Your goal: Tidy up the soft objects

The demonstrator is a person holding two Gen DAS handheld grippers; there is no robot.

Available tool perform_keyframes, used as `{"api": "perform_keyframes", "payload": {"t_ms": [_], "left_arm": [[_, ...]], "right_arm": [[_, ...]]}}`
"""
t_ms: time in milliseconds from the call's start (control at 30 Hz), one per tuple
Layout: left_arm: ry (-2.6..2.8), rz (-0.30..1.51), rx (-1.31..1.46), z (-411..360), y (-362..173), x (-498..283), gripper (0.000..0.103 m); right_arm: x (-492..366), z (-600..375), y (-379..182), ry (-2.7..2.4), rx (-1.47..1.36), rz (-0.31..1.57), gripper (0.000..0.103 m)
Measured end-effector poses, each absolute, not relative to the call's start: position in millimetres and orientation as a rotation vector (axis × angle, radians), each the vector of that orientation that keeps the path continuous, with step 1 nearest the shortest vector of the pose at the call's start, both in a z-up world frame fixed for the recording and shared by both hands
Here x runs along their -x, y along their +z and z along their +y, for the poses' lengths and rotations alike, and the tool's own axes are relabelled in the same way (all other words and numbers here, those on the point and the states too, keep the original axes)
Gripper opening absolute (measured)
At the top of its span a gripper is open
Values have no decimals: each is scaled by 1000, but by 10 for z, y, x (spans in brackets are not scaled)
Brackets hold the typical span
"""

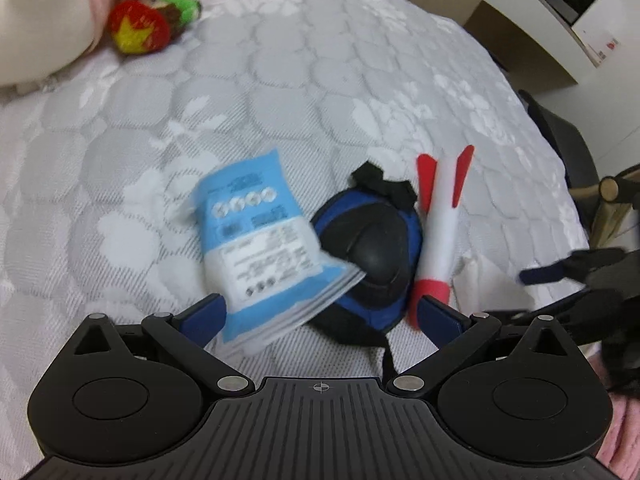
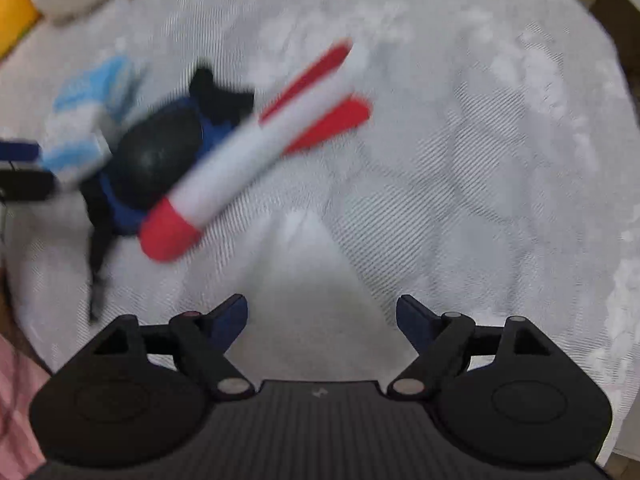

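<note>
Three things lie close together on the quilted grey mattress (image 1: 320,80). They are a blue-and-white plastic packet (image 1: 256,240), a black-and-blue padded guard (image 1: 372,248) and a white foam rocket (image 1: 440,220) with a red nose and red fins. My left gripper (image 1: 320,316) hovers over them, open wide; the packet's lower corner lies by its left finger and the rocket's nose by its right one. In the right wrist view, my right gripper (image 2: 322,316) is open over bare mattress with nothing between its fingers. There the rocket (image 2: 256,148), guard (image 2: 160,160) and packet (image 2: 84,132) sit up and to the left.
A red plush with a yellow star (image 1: 136,32) and a green plush (image 1: 180,8) rest at the far left beside a large white-and-pink soft toy (image 1: 48,20). A blue finger (image 1: 540,274) of the right gripper shows at the right. A cabinet (image 1: 540,40) and dark chair (image 1: 560,140) stand beyond the bed.
</note>
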State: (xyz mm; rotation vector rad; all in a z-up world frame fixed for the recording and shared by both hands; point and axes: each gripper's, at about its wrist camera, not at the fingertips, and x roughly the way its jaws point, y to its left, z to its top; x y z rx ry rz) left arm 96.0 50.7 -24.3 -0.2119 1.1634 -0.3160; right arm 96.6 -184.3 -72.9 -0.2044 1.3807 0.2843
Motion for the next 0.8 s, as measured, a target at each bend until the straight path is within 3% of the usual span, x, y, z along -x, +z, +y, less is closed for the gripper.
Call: {"api": "perform_keyframes", "payload": {"t_ms": [67,133,167,300,467,500,567,633,700,800], "left_arm": [[-296,1171,258,604,-261,-944,103],[-285,1172,303,684,-279,-955,103],[-286,1171,323,711,-281,-960,103],[-300,1149,352,723,-275,-993,103],[-315,1124,377,730,-280,-1034,103],[-315,1121,395,751,-291,-1040,103],[-315,1114,438,805,-298,-1039,103],[-309,1104,491,872,-288,-1034,103],[-298,1084,533,928,-236,-1019,103],[-289,1025,527,937,-80,-943,103]], "right_arm": [[-998,-1791,-809,284,213,1397,72],[-1016,-1736,-741,310,220,1375,39],[-1021,-1711,-662,324,220,1351,16],[-1116,-1696,-368,330,174,1236,13],[-1326,-1837,-476,225,110,1230,29],[-1339,-1866,-498,212,85,1229,42],[-1365,-1996,-426,183,-6,1202,53],[-1215,-2177,-272,148,-141,1106,60],[-939,-2344,-144,135,-312,1001,81],[-449,-2497,-37,151,-541,853,87]]}}
